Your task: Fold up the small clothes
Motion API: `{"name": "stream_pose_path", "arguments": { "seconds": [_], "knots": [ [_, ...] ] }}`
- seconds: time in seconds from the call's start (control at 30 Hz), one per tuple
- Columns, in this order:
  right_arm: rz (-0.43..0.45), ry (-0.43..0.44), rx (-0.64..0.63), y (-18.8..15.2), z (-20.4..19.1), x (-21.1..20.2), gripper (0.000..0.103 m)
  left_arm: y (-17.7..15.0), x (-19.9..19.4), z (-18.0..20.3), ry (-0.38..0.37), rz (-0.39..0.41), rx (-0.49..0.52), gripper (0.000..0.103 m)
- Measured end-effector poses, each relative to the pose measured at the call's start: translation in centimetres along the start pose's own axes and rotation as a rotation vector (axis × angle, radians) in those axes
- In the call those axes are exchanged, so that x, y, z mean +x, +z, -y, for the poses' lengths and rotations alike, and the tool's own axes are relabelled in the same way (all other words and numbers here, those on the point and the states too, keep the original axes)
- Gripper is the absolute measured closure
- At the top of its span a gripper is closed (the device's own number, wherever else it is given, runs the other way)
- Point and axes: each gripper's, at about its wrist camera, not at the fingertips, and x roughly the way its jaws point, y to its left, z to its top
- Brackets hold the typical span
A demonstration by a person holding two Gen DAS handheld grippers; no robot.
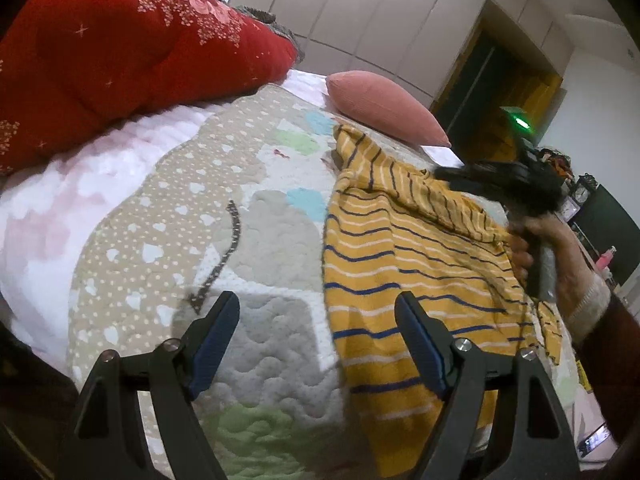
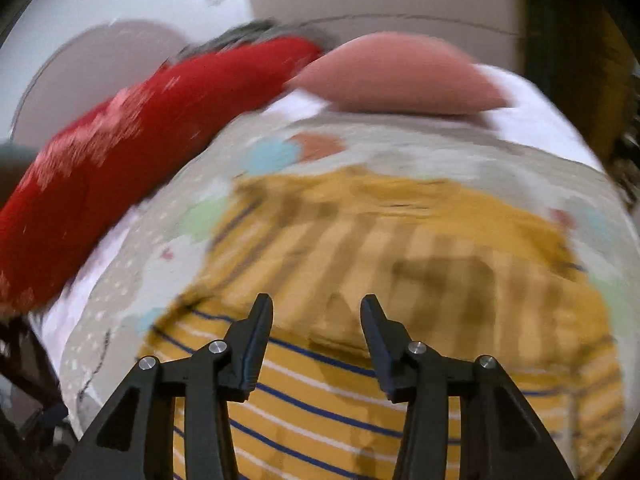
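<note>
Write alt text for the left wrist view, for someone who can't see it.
A yellow striped shirt lies rumpled on a patterned quilt, partly under the left gripper, whose jaws are open and empty. At right, a hand holds the right gripper over the shirt. A red cushion and a pink pillow sit behind.

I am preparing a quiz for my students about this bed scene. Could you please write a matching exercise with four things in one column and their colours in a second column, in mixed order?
Things:
1. large cushion
2. small pillow
3. striped garment
4. pads inside the left gripper jaws

Colours:
A. yellow with dark blue and white stripes
B. blue
C. red with small pale flowers
D. plain salmon pink

Pairs: 1-C, 2-D, 3-A, 4-B
</note>
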Motion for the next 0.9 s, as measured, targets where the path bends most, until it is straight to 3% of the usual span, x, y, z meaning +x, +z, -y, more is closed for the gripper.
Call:
{"name": "stream_pose_path", "arguments": {
  "seconds": [0.1, 0.17, 0.3, 0.37, 0.4, 0.63, 0.67, 0.73, 0.8, 0.9],
  "knots": [
    [-0.057, 0.052, -0.074, 0.6, -4.5, 4.2, 0.053, -0.2, -0.1, -1.0, 0.003, -0.004, -0.008, 0.023],
    [-0.076, 0.062, -0.109, 0.9, -6.8, 6.2, 0.046, -0.3, 0.1, -1.9, -0.001, -0.010, -0.024, 0.023],
    [-0.089, -0.104, -0.161, 2.5, -8.9, 10.4, 0.047, -0.7, 0.5, -3.7, -0.007, -0.026, -0.062, 0.023],
    [-0.159, -0.082, -0.109, 3.0, -8.3, 12.6, 0.095, -0.9, 0.6, -4.5, -0.016, -0.033, -0.084, 0.023],
    [-0.187, -0.060, -0.083, 3.1, -8.0, 13.2, 0.095, -1.0, 0.6, -4.9, -0.017, -0.034, -0.093, 0.023],
    [-0.133, -0.001, -0.050, 4.1, -11.4, 13.2, 0.096, -1.2, 0.8, -6.1, -0.015, -0.044, -0.112, 0.023],
    [-0.135, 0.018, -0.056, 4.1, -12.3, 13.7, 0.101, -1.2, 0.7, -6.0, -0.007, -0.045, -0.106, 0.023],
    [-0.165, 0.111, -0.046, 4.2, -13.9, 14.8, 0.101, -1.3, 0.6, -5.6, 0.009, -0.047, -0.096, 0.023],
    [-0.197, 0.142, -0.073, 3.7, -16.1, 15.6, 0.100, -1.3, 0.4, -5.2, 0.021, -0.053, -0.089, 0.023],
    [-0.174, 0.183, -0.137, 3.0, -18.3, 14.2, 0.099, -1.3, -0.4, -4.4, 0.034, -0.047, -0.067, 0.023]
  ]
}}
